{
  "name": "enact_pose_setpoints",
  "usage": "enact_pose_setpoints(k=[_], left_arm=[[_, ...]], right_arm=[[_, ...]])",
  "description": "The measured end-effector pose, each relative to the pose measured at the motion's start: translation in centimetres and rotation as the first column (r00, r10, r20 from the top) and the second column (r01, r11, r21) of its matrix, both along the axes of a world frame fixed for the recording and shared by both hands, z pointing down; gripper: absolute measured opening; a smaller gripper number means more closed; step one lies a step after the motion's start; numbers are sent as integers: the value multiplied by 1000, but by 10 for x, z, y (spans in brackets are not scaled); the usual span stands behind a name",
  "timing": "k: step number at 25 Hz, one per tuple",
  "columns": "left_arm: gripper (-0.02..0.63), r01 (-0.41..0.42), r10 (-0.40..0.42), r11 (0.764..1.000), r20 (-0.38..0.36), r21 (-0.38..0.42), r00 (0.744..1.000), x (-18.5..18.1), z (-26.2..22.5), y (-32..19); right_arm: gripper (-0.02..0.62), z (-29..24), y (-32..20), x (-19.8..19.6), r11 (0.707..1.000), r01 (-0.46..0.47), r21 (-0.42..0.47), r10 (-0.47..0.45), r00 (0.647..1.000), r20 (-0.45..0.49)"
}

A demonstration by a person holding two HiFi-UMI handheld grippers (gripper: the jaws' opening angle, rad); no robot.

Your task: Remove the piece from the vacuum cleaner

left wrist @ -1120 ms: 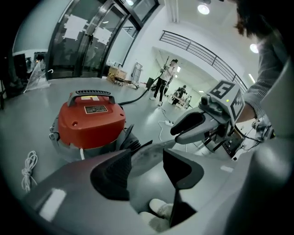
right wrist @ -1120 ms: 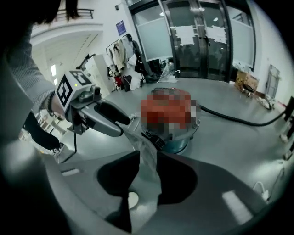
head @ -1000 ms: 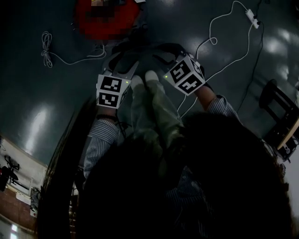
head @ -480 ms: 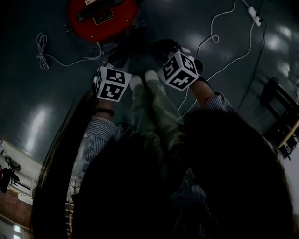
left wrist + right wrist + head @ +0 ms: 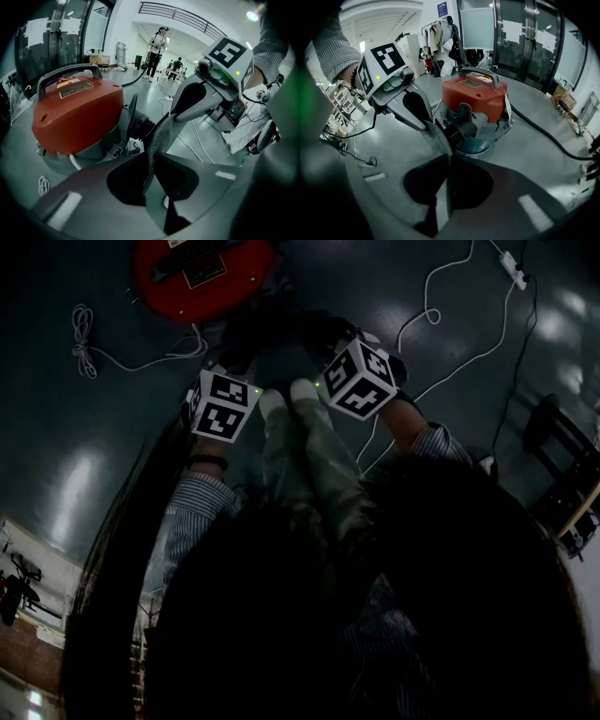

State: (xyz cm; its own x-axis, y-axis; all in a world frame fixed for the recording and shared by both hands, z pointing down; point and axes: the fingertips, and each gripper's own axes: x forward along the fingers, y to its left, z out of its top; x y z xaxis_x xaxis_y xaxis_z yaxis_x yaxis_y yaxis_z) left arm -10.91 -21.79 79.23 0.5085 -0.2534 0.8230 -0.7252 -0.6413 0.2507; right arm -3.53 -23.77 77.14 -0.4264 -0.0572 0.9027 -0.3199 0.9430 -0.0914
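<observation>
Vacuum cleaner point(image 5: 202, 273) is the red one sitting on the floor point(image 5: 94, 456), and the piece, which I take to be the black ribbed hose connector point(image 5: 140, 126) on its front, is still plugged in. So nothing's off yet, the whole pull is still to do.

Left hand-held gripper point(image 5: 150, 157) and right hand-held gripper point(image 5: 449, 157) are both right up by that connector. Both sets of jaws are closing and the tips are pretty much together, but I can't see anything between either pair.

Compared with a second ago, both sets of jaws were spread wide then, and the grippers have crept a bit closer to the vacuum.
</observation>
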Motion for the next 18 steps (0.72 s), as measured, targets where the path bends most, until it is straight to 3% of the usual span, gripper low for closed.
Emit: enact_pose_setpoints(k=[18], left_arm=[[31,16,-14,997,23,-80,1000,3,-19,23]], right_arm=[[21,-20,28,3,997,23,-67,-23,1000,5]])
